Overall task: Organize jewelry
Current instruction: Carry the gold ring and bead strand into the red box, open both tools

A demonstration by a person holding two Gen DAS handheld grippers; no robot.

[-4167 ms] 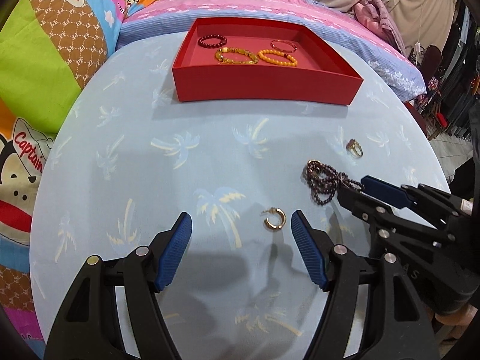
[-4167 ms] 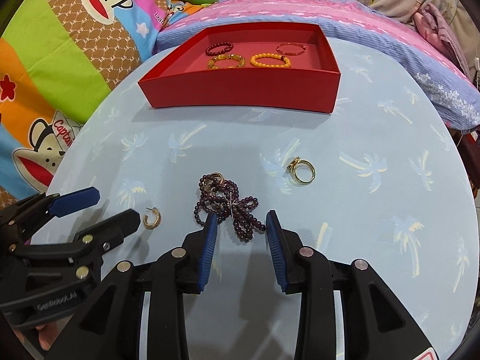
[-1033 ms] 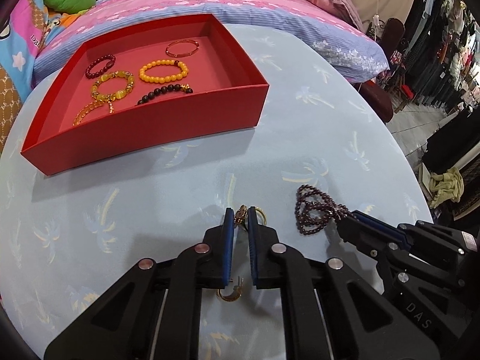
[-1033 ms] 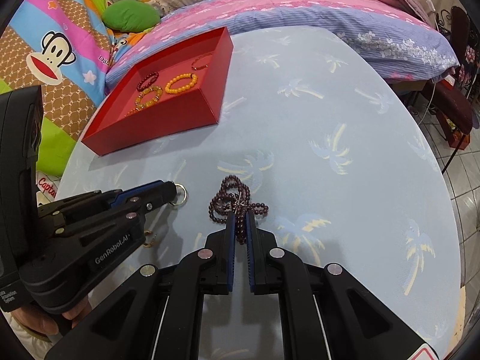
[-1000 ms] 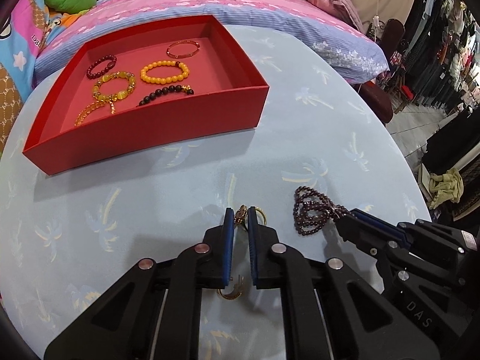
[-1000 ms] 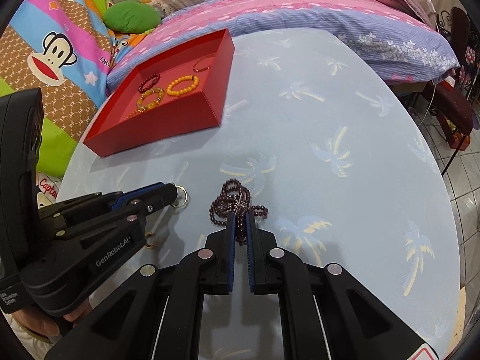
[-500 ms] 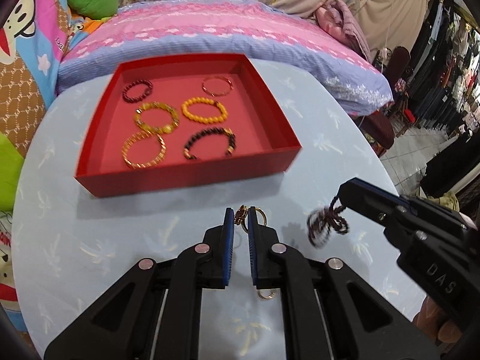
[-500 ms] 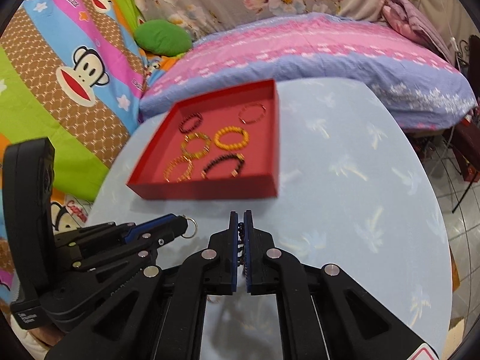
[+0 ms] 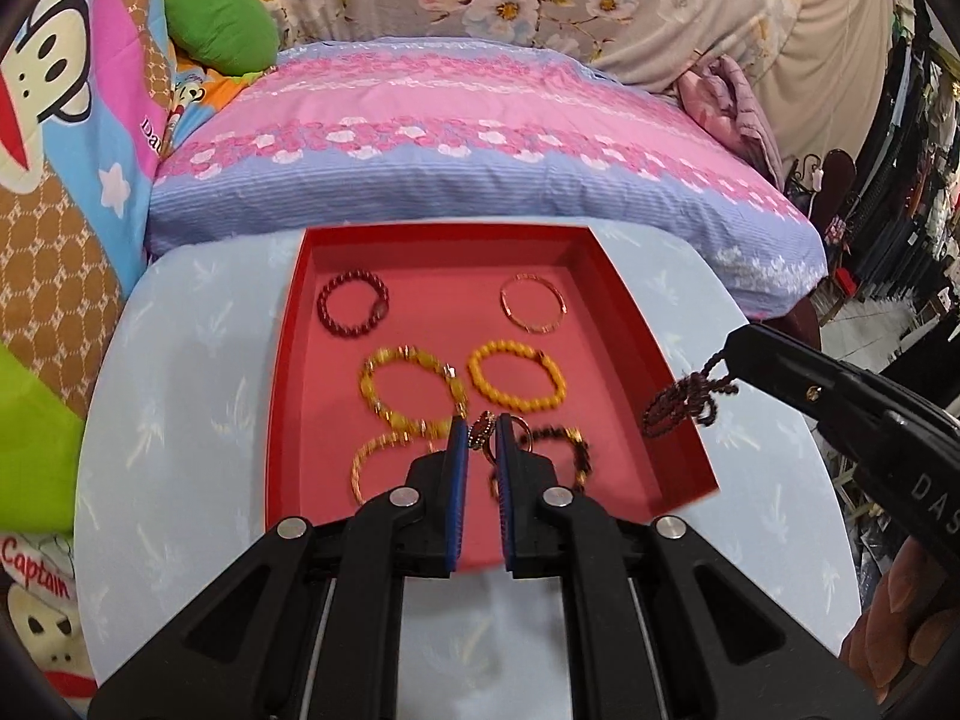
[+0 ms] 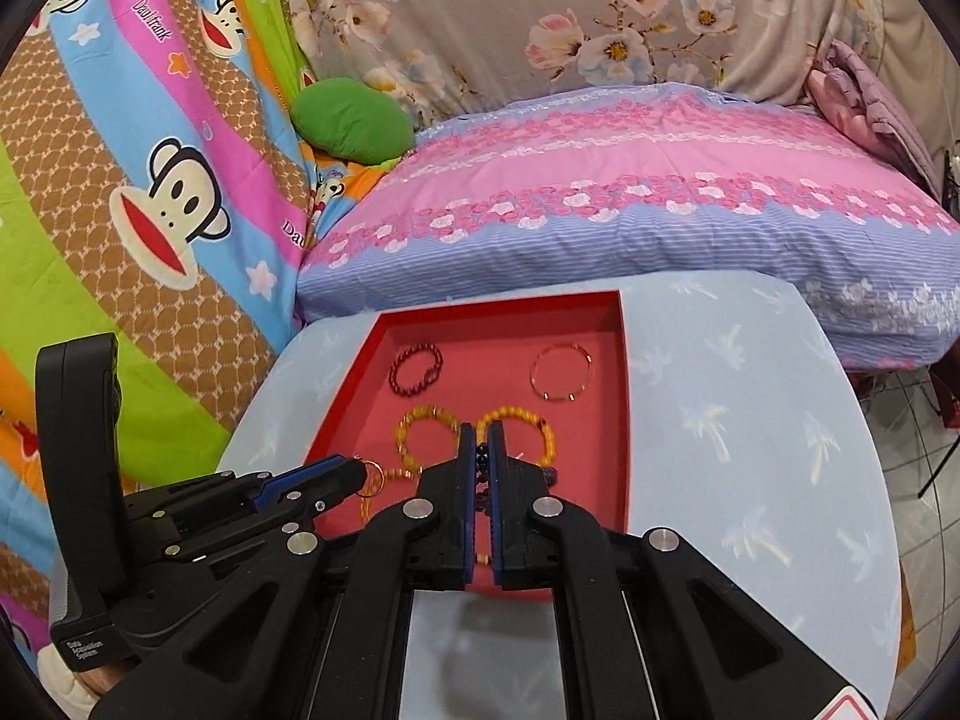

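Left gripper (image 9: 478, 441): fingers were clamped on a small gold ring with a dark stone cluster (image 9: 483, 431), held at the tips above the near half of the red rectangular cardboard tray (image 9: 648, 348). Right gripper (image 10: 478, 450): fingers were pinched shut on a looped strand of dark maroon beads (image 9: 681, 405), which dangled in a bunch over the tray's right wall in the left wrist view. In the right wrist view only a few beads showed between the blue pads.

What changed: a second earlier both pieces were still down on the pale blue palm-print bench (image 9: 180, 420), on the near side of the tray. By this moment both had been lifted clear and carried over the tray, together.

Tray contents, relative to the tray: dark red bead bracelet (image 9: 353, 312) far left, thin copper bangle (image 9: 534, 311) far right, yellow amber bracelet with metal spacers (image 9: 413, 396) mid left, orange bead bracelet (image 9: 516, 383) mid right, gold chain bracelet (image 9: 372, 468) near left, black bead bracelet (image 9: 564, 456) near right, partly hidden by the left fingers.

Judgement: transport looked nearly done and release was next. Free floor was thin; the ring sat over occupied spots, and the strand hung at the wall edge and could drape outside if dropped there. The gold hoop earring was not visible in either current view, so probably still on the bench behind the fingers.
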